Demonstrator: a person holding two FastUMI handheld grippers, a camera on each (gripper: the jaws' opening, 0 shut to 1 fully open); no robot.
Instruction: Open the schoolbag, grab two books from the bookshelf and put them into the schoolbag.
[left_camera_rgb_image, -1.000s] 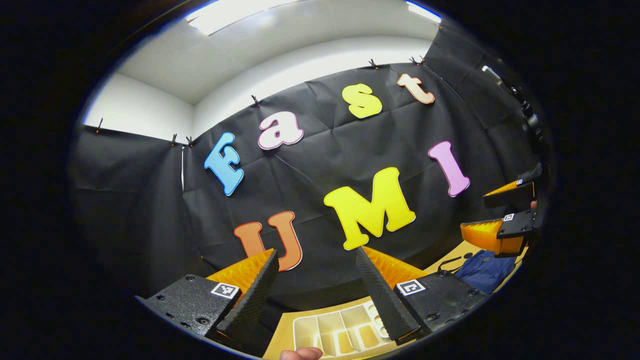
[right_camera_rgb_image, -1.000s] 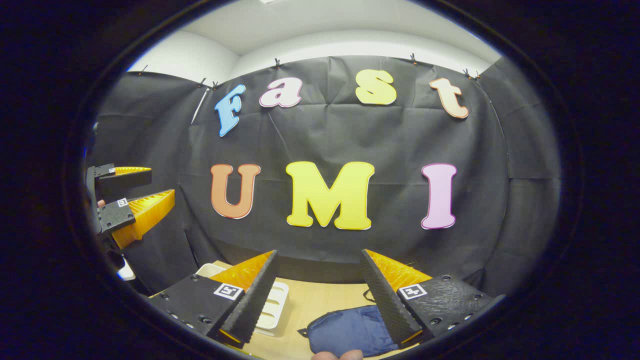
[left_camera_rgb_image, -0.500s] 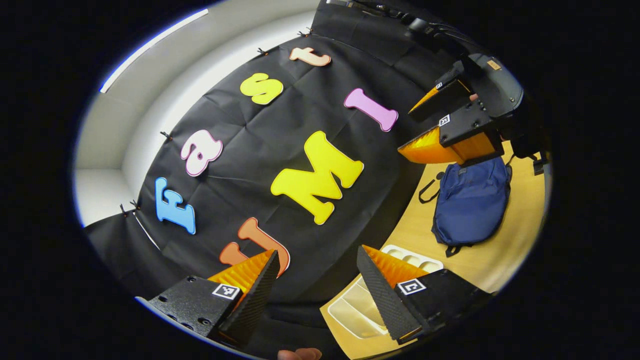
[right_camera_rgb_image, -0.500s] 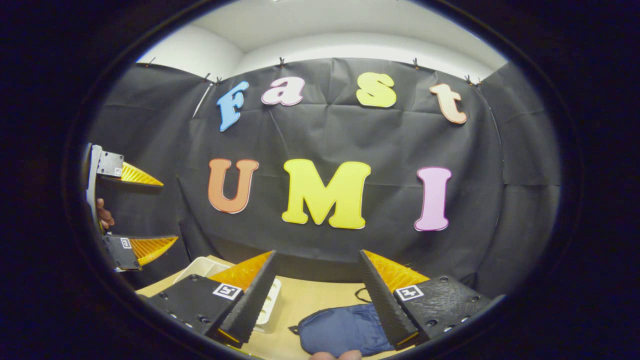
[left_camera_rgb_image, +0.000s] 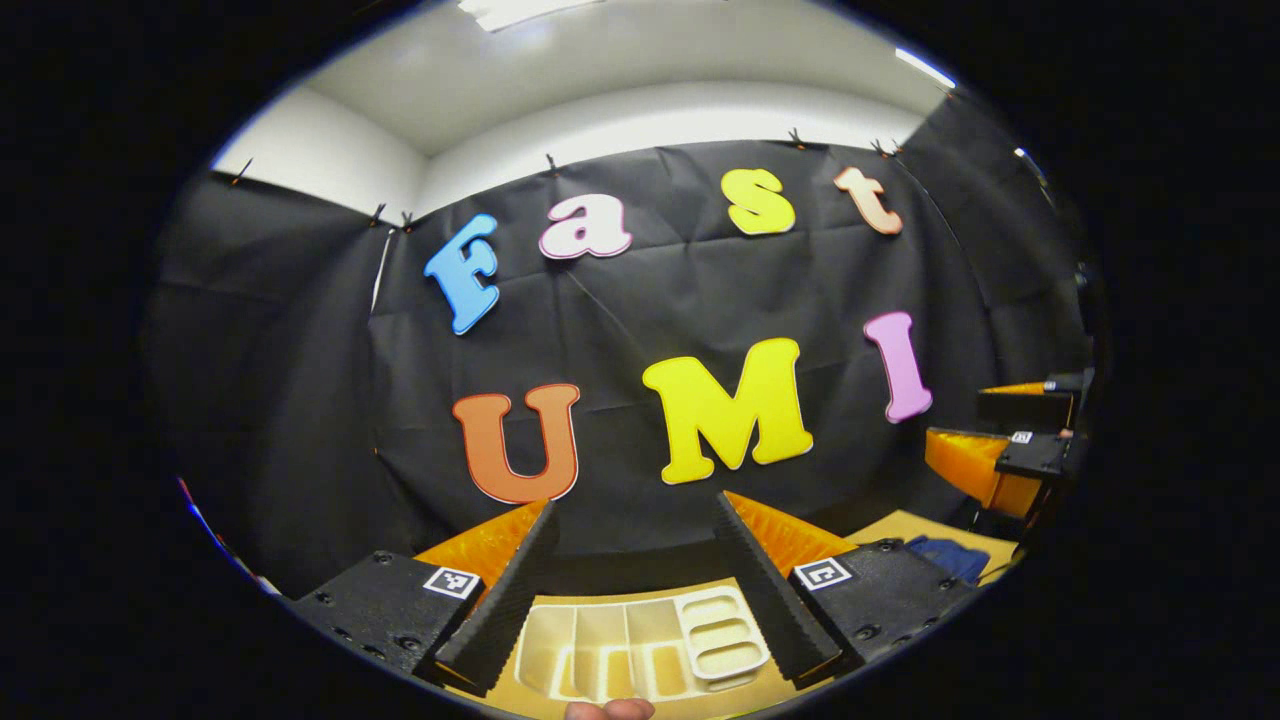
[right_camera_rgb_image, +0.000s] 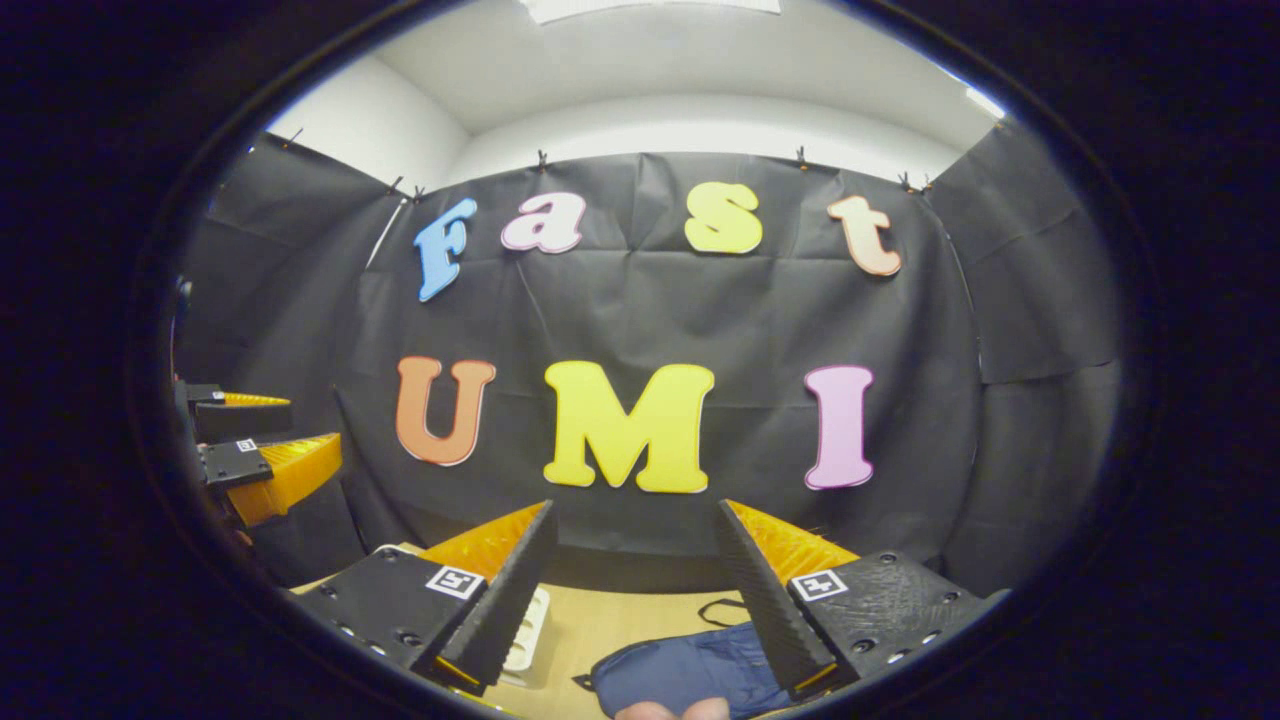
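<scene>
Hovering apart, both grippers' fingers (left_camera_rgb_image: 520, 575) above schoolbag (right_camera_rgb_image: 680, 670), seemingly closed.

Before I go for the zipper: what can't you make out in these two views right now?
- Schoolbag, right gripper view: zipper not discernible; near part cut off by the edge, right side behind the right gripper fingers.
- Schoolbag, left gripper view: a sliver beside the left gripper.
- White tray: no books discernible; ends behind fingers.

Open air above tray (left_camera_rgb_image: 640, 650), schoolbag (right_camera_rgb_image: 680, 675).

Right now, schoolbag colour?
Navy blue schoolbag, clearest in the right gripper view.
</scene>
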